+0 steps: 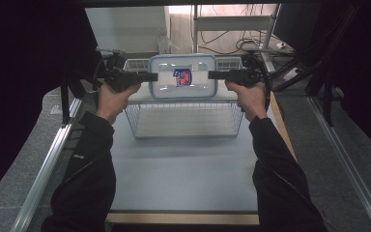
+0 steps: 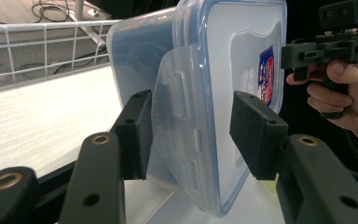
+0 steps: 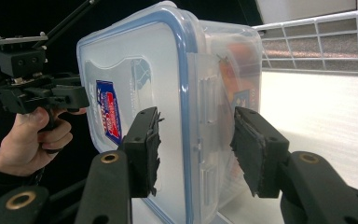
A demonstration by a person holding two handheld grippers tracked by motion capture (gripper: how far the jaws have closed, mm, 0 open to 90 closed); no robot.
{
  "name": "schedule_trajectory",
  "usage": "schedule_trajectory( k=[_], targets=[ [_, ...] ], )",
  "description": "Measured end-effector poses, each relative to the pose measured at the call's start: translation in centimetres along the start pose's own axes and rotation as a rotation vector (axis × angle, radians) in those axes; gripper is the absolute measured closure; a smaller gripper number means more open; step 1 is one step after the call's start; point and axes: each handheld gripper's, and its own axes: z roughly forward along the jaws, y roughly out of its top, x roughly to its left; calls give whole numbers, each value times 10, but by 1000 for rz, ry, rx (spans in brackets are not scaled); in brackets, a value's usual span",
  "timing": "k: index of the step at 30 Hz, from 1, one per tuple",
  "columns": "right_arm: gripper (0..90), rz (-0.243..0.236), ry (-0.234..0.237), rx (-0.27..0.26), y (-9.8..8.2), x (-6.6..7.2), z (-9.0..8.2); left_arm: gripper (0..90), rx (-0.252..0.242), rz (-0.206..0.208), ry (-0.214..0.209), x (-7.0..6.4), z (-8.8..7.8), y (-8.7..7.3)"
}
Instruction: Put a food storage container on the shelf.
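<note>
Two grippers carry one clear plastic food container [image 1: 182, 77], stood on its edge with the blue-rimmed lid [image 3: 135, 74] facing me, just above the far half of the wire basket [image 1: 186, 121] near the far edge of the desk [image 1: 183, 169]. My left gripper [image 1: 145, 76] straddles the container's left side, its jaws on either face of the side clip [image 2: 179, 135]; in the left gripper view the inner pad lies against the tub wall, while the pad on the lid side seems a little off the plastic, so I cannot tell how firm that grip is. My right gripper [image 1: 217, 75] does the same on the right side, jaws half closed around the rim and clip, and whether those pads press I cannot tell either.

I judge this the carrying step, with the box held over the basket between both hands. The next move calls for both hands going together at one height, keeping the squeeze even so the smooth plastic does not slip or twist.

Pale grey-blue desk, metal rails along the sides, dark curtains, cables and a shelf frame beyond.
</note>
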Motion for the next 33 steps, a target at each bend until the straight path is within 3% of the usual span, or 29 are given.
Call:
schedule_trajectory(
  k=[7, 8, 11, 14, 17, 18, 19, 20, 21, 22, 23, 29, 30, 32, 33],
  targets=[
    [513, -10, -4, 1, 1, 0, 0, 474, -20, 43, 9, 0, 2, -4],
    [510, -21, -9, 0, 1, 0, 1, 462, -23, 72, 30, -2, 4, -5],
    [504, -32, -19, 3, 1, 1, 1, 433, -24, 105, 63, -4, 5, -5],
    [500, -37, -24, 4, 1, 1, 2, 415, -27, 104, 73, -4, 6, -6],
    [481, -46, -40, 5, 1, 1, 3, 429, 11, 135, 115, -4, 10, -8],
    [447, -36, -68, 16, 1, 0, 4, 388, 4, 135, 123, -3, 13, -10],
    [447, -36, -68, 16, 1, 0, 4, 387, 4, 135, 123, -3, 13, -10],
    [506, -44, -103, 5, 1, -1, 3, 387, 1, 105, 98, 0, 13, -9],
    [506, -44, -103, 5, 1, -1, 3, 425, 1, 105, 98, 0, 13, -9],
    [525, -55, -129, 19, 2, -2, 2, 453, 66, 142, 146, -1, 18, -10],
    [541, -56, -122, 16, 3, -3, 2, 436, 84, 158, 169, -2, 22, -12],
    [564, -109, -160, 12, 3, 3, 3, 445, 93, 186, 179, -5, 29, -17],
    [603, -148, -185, 6, 1, 8, 0, 472, 85, 186, 186, -6, 27, -18],
    [619, -160, -184, 0, 0, 10, -3, 490, 81, 182, 186, -6, 25, -19],
    [684, -184, -182, -8, -4, 14, -8, 518, 81, 173, 184, -5, 21, -19]
  ],
)
